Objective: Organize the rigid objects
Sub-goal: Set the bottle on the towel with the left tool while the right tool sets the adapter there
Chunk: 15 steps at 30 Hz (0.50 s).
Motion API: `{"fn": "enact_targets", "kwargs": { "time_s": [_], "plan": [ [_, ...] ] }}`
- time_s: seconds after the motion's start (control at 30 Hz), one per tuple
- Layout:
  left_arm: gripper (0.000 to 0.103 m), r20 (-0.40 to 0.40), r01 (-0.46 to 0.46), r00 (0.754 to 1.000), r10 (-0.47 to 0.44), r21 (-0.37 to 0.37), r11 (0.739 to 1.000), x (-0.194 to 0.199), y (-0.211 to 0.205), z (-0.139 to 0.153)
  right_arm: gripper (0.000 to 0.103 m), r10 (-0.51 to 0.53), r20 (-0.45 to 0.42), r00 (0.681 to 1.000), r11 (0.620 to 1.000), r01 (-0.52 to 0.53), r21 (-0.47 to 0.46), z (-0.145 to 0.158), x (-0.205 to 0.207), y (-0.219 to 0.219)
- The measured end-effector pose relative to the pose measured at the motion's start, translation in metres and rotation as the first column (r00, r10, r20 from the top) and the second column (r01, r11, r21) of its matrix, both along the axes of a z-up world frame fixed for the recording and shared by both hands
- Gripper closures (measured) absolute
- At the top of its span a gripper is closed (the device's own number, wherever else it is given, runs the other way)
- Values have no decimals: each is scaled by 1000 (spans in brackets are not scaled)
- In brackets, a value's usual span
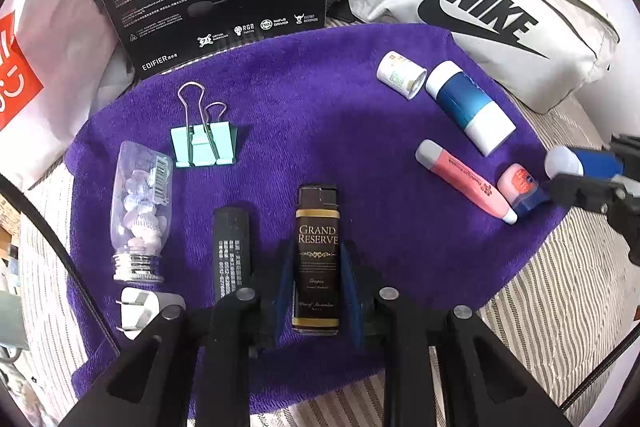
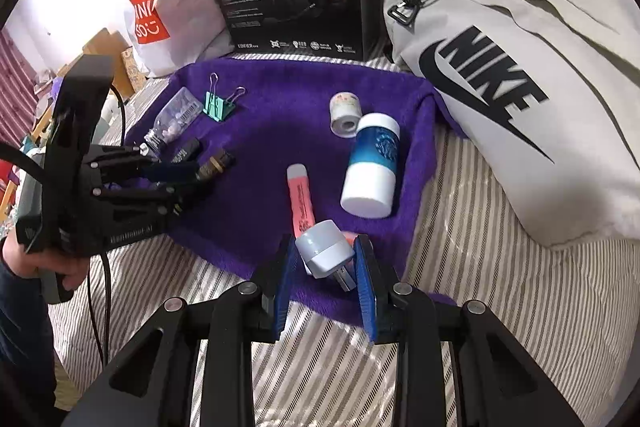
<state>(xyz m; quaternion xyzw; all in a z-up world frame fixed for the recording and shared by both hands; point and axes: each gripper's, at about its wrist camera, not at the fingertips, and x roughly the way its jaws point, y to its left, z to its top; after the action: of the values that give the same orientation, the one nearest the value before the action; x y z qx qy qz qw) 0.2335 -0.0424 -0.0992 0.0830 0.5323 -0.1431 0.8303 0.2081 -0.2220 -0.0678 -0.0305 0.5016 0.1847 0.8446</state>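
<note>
**Inspector A:** State the position of each hand-held gripper.

**Inspector B:** The left hand-held gripper (image 1: 316, 267) straddled the dark lighter (image 1: 318, 259) marked "Grand Reserve", which lay flat on the purple towel (image 1: 320, 99) at about 6 o'clock in the left wrist view. Its blue pads (image 1: 285, 279) stood on either side of the body. I could not tell whether they were pressing it or only flanking it. The right hand-held gripper (image 2: 325, 259) pinched a small grey-white plug adapter (image 2: 325, 251), prongs pointing down, at the towel's near edge.

**Inspector A:** Handling of the lighter?

**Inspector B:** Judged light, stiff and glossy, so likely slippery. The flat long sides offered the best hold, mid-body, clear of the black cap at 12 o'clock.

**Inspector A:** And the adapter?

**Inspector B:** Rigid, smooth plastic, light. It sat tilted between the pads, so it could twist. The pink highlighter (image 2: 302, 203) lay just beyond it.

**Inspector A:** Neighbours of the lighter?

**Inspector B:** A black stick-shaped item (image 1: 232, 251) at 9 o'clock, close beside it. The clear bottle (image 1: 140, 211) lay farther that way, and the teal binder clip (image 1: 204, 145) at 11 o'clock.
</note>
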Motion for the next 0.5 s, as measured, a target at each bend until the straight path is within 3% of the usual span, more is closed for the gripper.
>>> {"fn": "enact_targets", "kwargs": {
  "time_s": [0.17, 0.33, 0.5],
  "plan": [
    [59, 2, -20, 1000, 20, 31, 999, -8, 4, 2, 74, 25, 10, 1000, 1000, -25, -11, 2, 10, 11],
    [58, 22, -63, 998, 63, -17, 998, -20, 20, 17, 74, 73, -10, 997, 997, -74, -24, -3, 18, 26],
    [50, 74, -115, 990, 117, -30, 993, -34, 44, 41, 74, 134, -55, 989, 991, -135, -7, -17, 19, 50]
  ]
}}
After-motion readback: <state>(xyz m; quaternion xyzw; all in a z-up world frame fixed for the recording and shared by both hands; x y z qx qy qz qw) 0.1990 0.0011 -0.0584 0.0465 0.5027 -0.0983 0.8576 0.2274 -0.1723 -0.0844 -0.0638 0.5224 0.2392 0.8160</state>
